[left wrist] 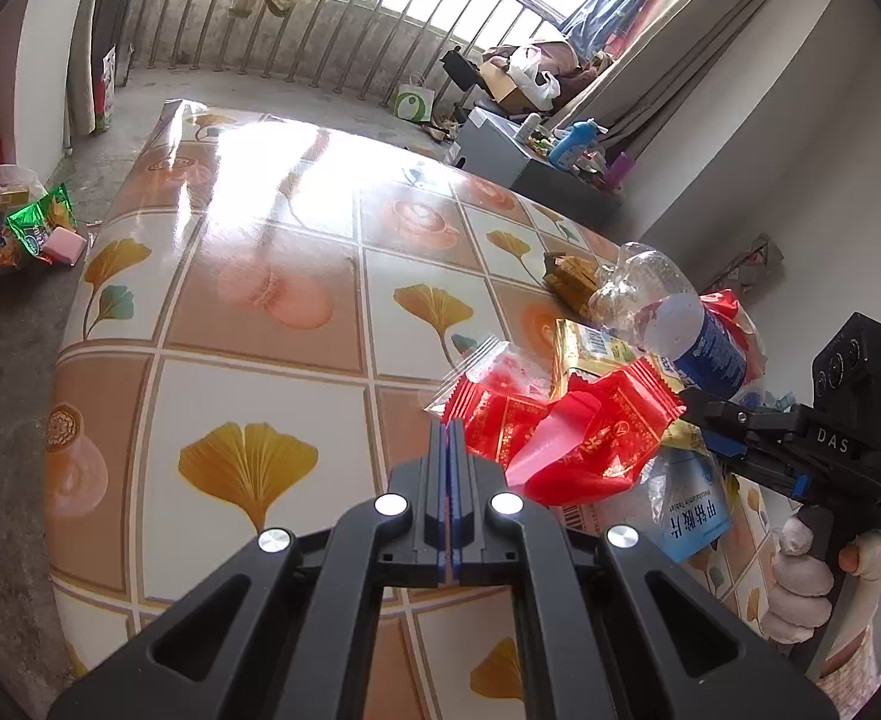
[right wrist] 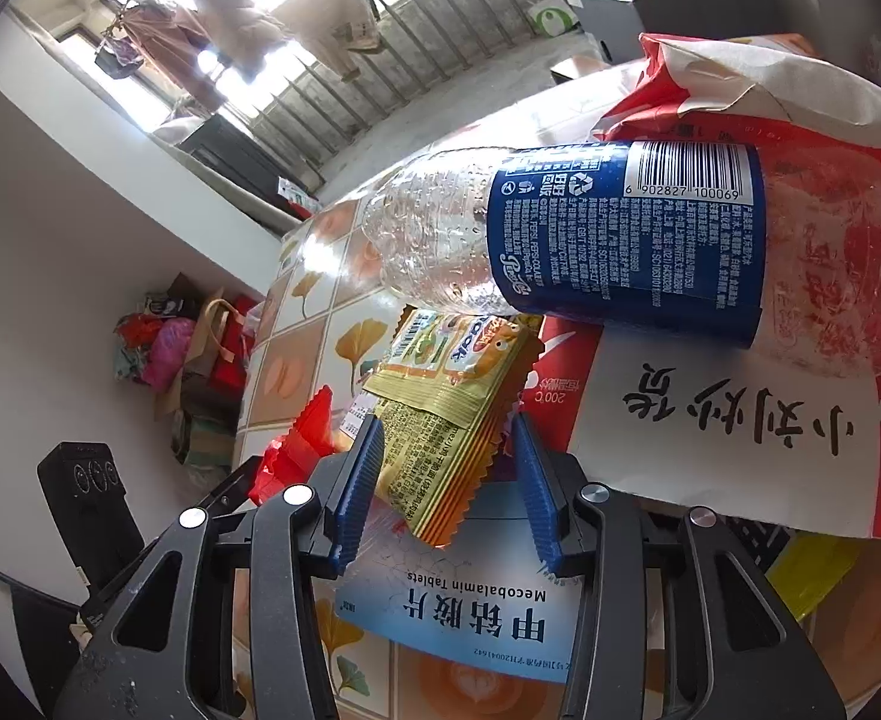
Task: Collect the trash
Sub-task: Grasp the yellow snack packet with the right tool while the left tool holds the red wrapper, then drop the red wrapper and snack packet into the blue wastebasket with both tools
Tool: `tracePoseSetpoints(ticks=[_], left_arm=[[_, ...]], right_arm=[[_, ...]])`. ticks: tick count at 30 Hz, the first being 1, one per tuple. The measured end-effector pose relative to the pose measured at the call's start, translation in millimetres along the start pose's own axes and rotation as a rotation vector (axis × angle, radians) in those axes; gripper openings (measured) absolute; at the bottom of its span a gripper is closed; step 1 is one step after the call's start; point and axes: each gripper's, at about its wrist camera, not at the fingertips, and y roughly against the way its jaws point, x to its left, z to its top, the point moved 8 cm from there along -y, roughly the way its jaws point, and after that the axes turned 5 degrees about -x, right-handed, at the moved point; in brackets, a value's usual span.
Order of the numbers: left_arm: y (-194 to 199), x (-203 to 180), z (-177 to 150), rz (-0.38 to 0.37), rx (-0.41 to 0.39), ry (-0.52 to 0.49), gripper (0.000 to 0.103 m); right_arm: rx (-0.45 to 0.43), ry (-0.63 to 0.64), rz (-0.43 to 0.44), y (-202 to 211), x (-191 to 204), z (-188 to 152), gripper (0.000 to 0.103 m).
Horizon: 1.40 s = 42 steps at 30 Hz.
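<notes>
A heap of trash lies on the tiled tablecloth: red snack wrappers, a yellow snack packet, a clear Pepsi bottle, a white and red paper bag and a blue-and-white tablet box. My left gripper is shut and empty, its tips just left of the red wrappers. My right gripper is open, its blue pads either side of the yellow packet's lower end, above the tablet box. The right gripper also shows in the left wrist view, reaching into the heap.
On the floor at the left sits a plastic bag of trash. A grey cabinet with bottles stands beyond the table's far corner. A wall runs along the table's right side. A small brown packet lies behind the bottle.
</notes>
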Motion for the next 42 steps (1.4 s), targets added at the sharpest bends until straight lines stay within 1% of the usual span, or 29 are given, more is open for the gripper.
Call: tracePoseSetpoints(ticks=[3,9,18,22,26,29,32,37,42], left_arm=[[-0.1,0.0,1.4,-0.001,-0.004,0.002,0.0],[10.2,-0.2,8.9,-0.013,-0.035,0.006,0.0],[55.9,-19.1,28.5,-0.036,-0.135,-0.038,0.0],[80.4,-34.3,40.1,-0.047,-0.191,-0.073,0.0],[97.5,-54.5,50.6,-0.066,-0.233,-0.103,0.0],[104.2,-71.0,56.5,-0.079,-0.257,-0.131,0.0],[103.9,-87.8,57.4,-0.098,-0.26,-0.15,0.0],[90.6,-123.9,55.8,-0.144,-0.233,-0.189,0.0],[70.7,-178.9,53.9,-0.215,-0.194,-0.258,0.0]], right_arm=[[-0.003,-0.016,0.008,3.7,-3.6,-0.9,0.027],[-0.043,0.029,0.025,16.4,2.7,1.2,0.018],[-0.083,0.128,0.126,45.1,24.7,-5.1,0.012],[-0.133,0.144,0.156,66.0,25.7,-1.7,0.012],[-0.193,0.128,0.185,88.9,20.6,6.7,0.012],[-0.235,0.105,0.207,105.1,12.2,12.9,0.012],[-0.269,0.074,0.203,116.3,-1.7,18.1,0.012],[-0.332,0.012,0.184,140.1,-32.2,20.8,0.012],[-0.418,-0.071,0.155,176.8,-78.4,19.2,0.012]])
